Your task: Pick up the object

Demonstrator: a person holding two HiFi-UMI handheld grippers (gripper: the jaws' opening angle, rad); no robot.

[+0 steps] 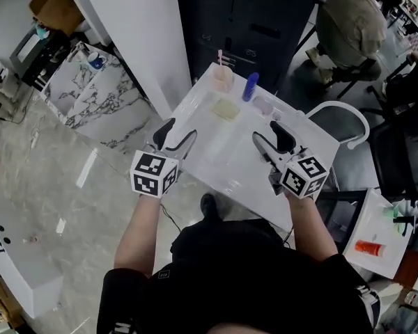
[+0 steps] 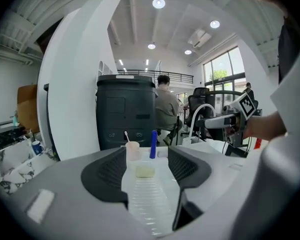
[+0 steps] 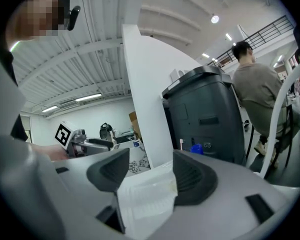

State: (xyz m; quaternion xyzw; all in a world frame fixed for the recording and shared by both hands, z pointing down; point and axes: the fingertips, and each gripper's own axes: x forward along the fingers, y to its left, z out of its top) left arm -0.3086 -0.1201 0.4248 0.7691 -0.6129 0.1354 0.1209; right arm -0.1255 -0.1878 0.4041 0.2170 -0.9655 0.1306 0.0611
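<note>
On the small white table (image 1: 216,162) a pale yellow block (image 1: 226,108) lies toward the far side. Behind it stand a pink cup (image 1: 223,77) with a stick in it, a blue cylinder (image 1: 250,86) and a small clear cup (image 1: 263,105). My left gripper (image 1: 175,139) hovers open over the table's left edge, with nothing between its fingers. My right gripper (image 1: 268,138) is open and empty over the right side. In the left gripper view the yellow block (image 2: 145,171) shows between the jaws of the left gripper (image 2: 146,169), well ahead. The right gripper (image 3: 147,179) frames only table.
A dark bin-like cabinet (image 1: 244,19) stands right behind the table, and a white pillar (image 1: 136,33) at its left. A person sits on a chair (image 1: 348,19) at the back right. A white chair back (image 1: 341,117) is close to the table's right edge. A marble counter (image 1: 97,89) is at left.
</note>
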